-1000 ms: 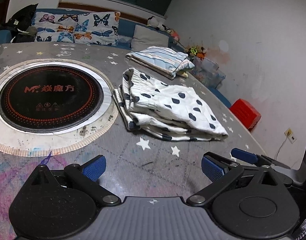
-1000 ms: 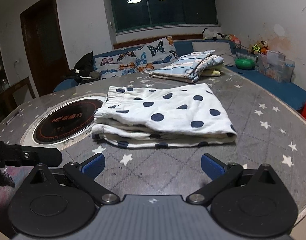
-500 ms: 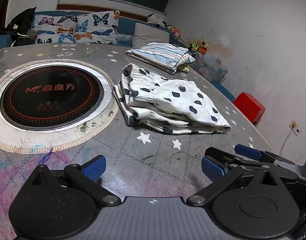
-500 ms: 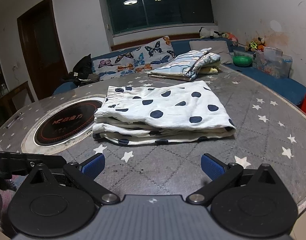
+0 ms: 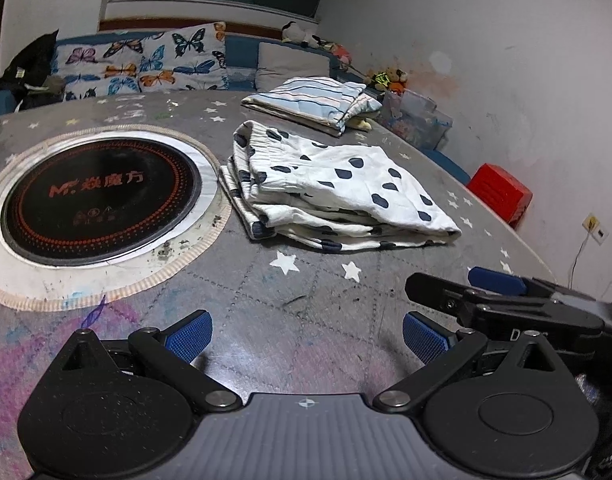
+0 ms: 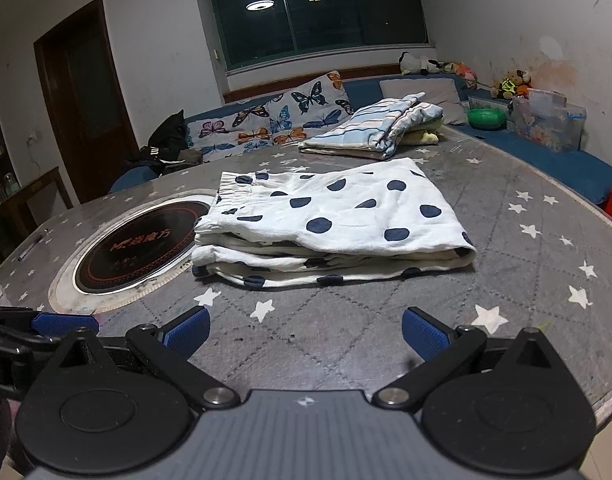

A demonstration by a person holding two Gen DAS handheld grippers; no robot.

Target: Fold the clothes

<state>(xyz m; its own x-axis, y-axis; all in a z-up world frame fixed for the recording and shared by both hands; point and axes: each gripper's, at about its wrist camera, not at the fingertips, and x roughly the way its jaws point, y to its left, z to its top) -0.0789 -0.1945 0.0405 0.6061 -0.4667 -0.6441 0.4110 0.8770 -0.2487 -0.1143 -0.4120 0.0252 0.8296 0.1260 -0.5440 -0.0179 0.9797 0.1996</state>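
Observation:
A white garment with dark blue dots (image 5: 338, 188) lies folded in layers on the grey star-patterned table (image 5: 314, 292); it also shows in the right wrist view (image 6: 330, 224). A folded blue-striped garment (image 5: 314, 100) lies behind it, and shows in the right wrist view (image 6: 378, 128). My left gripper (image 5: 306, 336) is open and empty, near the table's front, short of the dotted garment. My right gripper (image 6: 306, 332) is open and empty, just in front of the garment's folded edge. The right gripper's blue-padded fingers (image 5: 494, 280) show at the right of the left wrist view.
A round black induction hob (image 5: 101, 200) with a white ring is set into the table left of the garment. A sofa with butterfly cushions (image 5: 145, 64) runs behind. A red stool (image 5: 500, 192) stands right of the table. A clear storage box (image 6: 550, 120) sits on the bench.
Both grippers have drawn back a little from the dotted garment and tilted up, showing more of the room. The garment has not moved. Both stay open.

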